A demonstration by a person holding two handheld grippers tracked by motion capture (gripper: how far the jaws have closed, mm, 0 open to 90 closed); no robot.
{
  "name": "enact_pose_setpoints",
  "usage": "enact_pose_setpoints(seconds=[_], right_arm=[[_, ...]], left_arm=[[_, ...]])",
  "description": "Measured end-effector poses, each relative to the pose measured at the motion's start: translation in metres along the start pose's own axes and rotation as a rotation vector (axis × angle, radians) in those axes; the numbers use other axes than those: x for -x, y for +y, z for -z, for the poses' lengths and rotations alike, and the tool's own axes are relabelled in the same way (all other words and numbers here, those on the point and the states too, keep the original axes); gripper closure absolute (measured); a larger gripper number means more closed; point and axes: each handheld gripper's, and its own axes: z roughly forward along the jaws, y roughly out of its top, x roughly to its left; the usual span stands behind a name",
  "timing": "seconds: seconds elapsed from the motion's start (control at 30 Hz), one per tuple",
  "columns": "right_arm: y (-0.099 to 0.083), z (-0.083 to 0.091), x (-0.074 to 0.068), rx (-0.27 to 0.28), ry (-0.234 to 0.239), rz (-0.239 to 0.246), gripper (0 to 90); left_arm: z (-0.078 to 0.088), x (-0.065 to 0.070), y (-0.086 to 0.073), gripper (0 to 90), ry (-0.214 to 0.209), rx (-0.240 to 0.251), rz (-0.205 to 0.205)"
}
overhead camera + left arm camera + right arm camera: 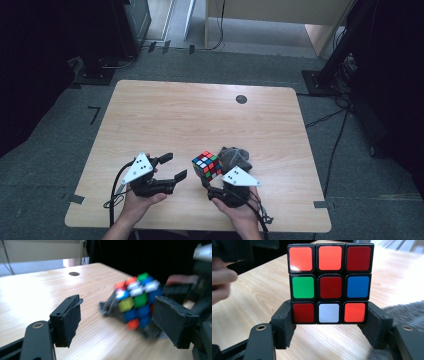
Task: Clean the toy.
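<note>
Near the table (165,107) front, right gripper (329,322) fingers pinch the cube (330,283); left gripper (172,167) fingers spread.

Glossy plastic cube (330,283), rough grey cloth (236,157), smooth pale wood-grain table (175,115), matt black jaws.

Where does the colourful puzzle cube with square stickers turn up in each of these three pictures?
High view: the colourful puzzle cube sits low and centre, by the right gripper.
Left gripper view: right of centre, blurred.
Right gripper view: centre, bottom row clamped between the jaws.
Shared landmark: the crumpled grey cloth beside the cube.
</note>
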Motion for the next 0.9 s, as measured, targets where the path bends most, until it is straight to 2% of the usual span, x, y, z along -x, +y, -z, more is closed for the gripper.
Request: enact_pose_setpoints(seconds=[0.13, 0.23, 0.3, 0.4, 0.53, 0.67, 0.73, 0.77, 0.83, 0.9], right_arm=[[0.011, 0.013, 0.016, -0.041, 0.05, -0.056, 34.7], [0.018, 0.018, 0.018, -0.077, 0.095, -0.086, 34.6], [0.02, 0.017, 0.016, -0.102, 0.117, -0.102, 34.6], [0.02, 0.014, 0.011, -0.136, 0.138, -0.108, 34.6], [0.021, 0.01, 0.002, -0.168, 0.159, -0.105, 34.6], [0.022, 0.008, -0.004, -0.19, 0.179, -0.113, 34.6], [0.021, 0.006, -0.004, -0.206, 0.183, -0.12, 34.6], [0.021, 0.005, -0.004, -0.213, 0.188, -0.124, 34.6], [0.02, 0.003, -0.005, -0.231, 0.2, -0.137, 34.6], [0.019, 0.001, -0.006, -0.246, 0.222, -0.144, 34.5]], left_arm=[[-0.008, 0.006, -0.012, 23.4, 0.019, -0.061, -0.151], [-0.017, 0.019, -0.018, 23.3, 0.016, -0.094, -0.253], [-0.021, 0.026, -0.02, 22.9, 0.026, -0.108, -0.305], [-0.025, 0.033, -0.024, 21.5, 0.044, -0.123, -0.367], [-0.026, 0.035, -0.028, 20.7, 0.06, -0.129, -0.417], [-0.028, 0.038, -0.03, 20.1, 0.089, -0.141, -0.488], [-0.03, 0.042, -0.033, 19.4, 0.117, -0.138, -0.537], [-0.031, 0.045, -0.034, 19.4, 0.128, -0.141, -0.576], [-0.033, 0.05, -0.037, 20.3, 0.134, -0.15, -0.634], [-0.034, 0.053, -0.039, 23.3, 0.138, -0.146, -0.664]])
